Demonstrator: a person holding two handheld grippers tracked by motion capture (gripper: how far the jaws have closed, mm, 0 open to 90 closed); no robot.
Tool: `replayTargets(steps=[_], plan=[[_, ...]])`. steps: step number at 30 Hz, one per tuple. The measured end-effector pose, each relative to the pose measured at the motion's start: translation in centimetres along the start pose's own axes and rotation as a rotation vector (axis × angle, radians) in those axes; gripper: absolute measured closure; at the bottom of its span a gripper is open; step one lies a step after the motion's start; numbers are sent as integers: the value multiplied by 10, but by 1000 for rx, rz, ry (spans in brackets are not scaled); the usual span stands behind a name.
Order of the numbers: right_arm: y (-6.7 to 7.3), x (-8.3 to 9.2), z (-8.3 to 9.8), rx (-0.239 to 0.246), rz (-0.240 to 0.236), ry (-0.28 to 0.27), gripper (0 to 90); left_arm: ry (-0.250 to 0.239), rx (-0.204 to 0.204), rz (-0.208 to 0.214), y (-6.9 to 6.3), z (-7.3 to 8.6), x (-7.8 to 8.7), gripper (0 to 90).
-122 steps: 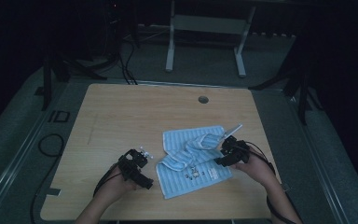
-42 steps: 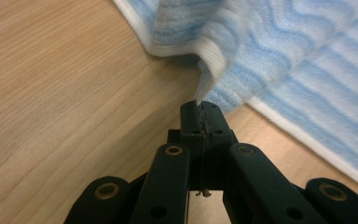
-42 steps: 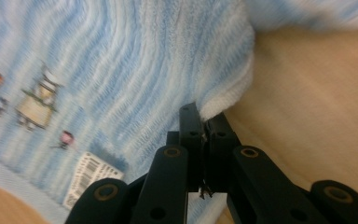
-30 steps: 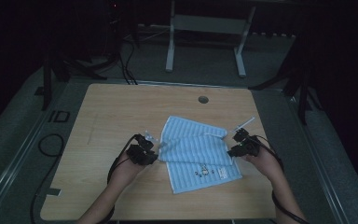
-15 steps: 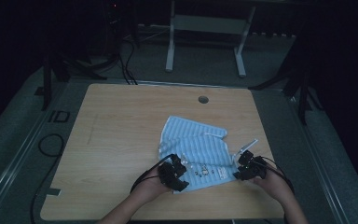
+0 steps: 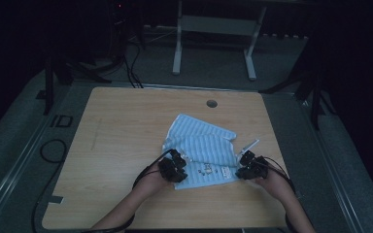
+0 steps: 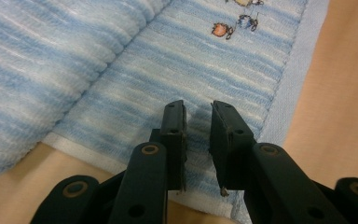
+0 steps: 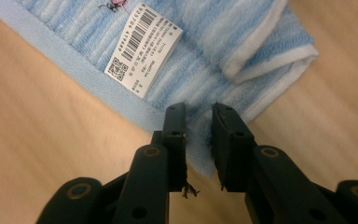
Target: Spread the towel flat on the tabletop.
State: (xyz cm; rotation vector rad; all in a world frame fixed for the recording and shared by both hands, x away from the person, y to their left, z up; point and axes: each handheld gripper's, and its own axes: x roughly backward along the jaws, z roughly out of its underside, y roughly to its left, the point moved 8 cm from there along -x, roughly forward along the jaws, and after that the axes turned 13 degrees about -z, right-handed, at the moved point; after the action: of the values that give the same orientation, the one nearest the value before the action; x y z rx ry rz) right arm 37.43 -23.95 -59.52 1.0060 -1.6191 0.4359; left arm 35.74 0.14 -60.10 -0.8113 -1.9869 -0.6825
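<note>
Two claws, left claw point(image 6: 177, 164) and right claw point(image 6: 243, 162), pinch one towel point(image 6: 205, 145).

A wooden table point(image 6: 126, 145) with a round cable hole point(image 6: 211, 103) is set on a grey floor point(image 6: 9, 141). A white metal frame point(image 6: 213, 29) and black cables point(image 6: 131, 63) are seen behind it in dim light.

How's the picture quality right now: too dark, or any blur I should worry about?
High view: dim, room behind nearly black, blue striped cotton towel still readable. Left gripper view: bright, weave sharp. Right gripper view: evenly lit, white barcode label crisp, no glare.
</note>
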Motion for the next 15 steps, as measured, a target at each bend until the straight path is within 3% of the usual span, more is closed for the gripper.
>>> replayTargets(steps=[5,10,13,15], plan=[[-13,-5,-22,-21,-16,-7,831,14,35,6,17,-8,-8,858],[-20,-8,-37,-36,-11,-8,860,10,69,-22,27,-17,-15,892],[-19,-5,-38,-34,-18,-10,865,19,59,-16,26,-17,-8,893],[-13,1,-36,-18,-19,-20,866,-2,64,-11,26,-16,4,893]])
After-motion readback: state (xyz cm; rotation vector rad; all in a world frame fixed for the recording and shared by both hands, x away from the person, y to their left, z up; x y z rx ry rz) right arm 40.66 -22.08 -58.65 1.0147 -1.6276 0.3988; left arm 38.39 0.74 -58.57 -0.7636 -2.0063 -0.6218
